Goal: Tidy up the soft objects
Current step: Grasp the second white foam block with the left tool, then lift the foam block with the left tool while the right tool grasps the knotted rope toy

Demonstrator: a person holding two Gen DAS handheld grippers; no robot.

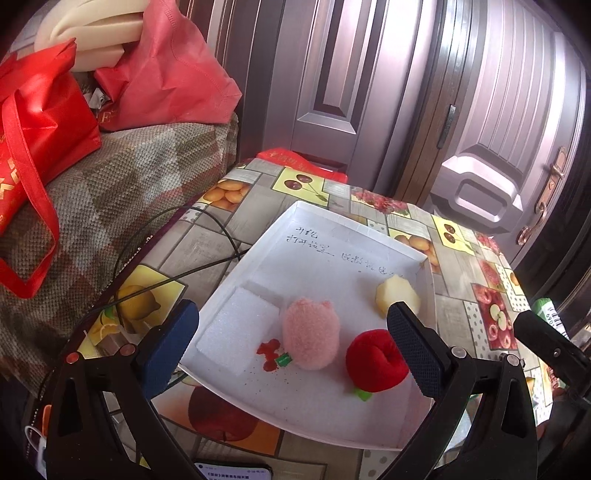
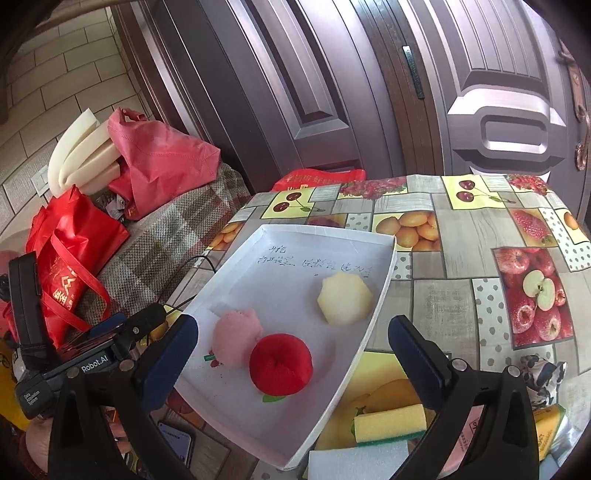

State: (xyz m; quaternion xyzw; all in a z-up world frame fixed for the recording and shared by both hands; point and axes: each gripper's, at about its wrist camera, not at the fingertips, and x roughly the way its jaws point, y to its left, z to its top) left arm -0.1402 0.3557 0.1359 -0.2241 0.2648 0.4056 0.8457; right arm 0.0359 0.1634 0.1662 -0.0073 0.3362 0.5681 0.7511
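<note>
A white shallow box (image 1: 332, 229) (image 2: 376, 295) lies on the fruit-print table. In it are a fluffy pink plush (image 1: 310, 334) (image 2: 234, 334), a red plush apple (image 1: 375, 360) (image 2: 280, 363), a pale yellow sponge block (image 1: 397, 297) (image 2: 345, 299) and a white foam pad (image 1: 238, 328). My left gripper (image 1: 291, 354) is open and empty, hovering over the box's near side. My right gripper (image 2: 295, 360) is open and empty, above the box's near right edge. A yellow-green sponge (image 2: 389, 422) and white foam sheet (image 2: 354, 459) lie outside the box.
Red bags (image 1: 40, 122) (image 2: 70, 254) and cream foam rolls (image 1: 88, 33) (image 2: 83, 155) sit on a checked sofa on the left. A black cable (image 1: 184, 273) crosses the table. A phone (image 1: 232, 470) lies at the near edge. A dark door (image 2: 480, 92) stands behind the table.
</note>
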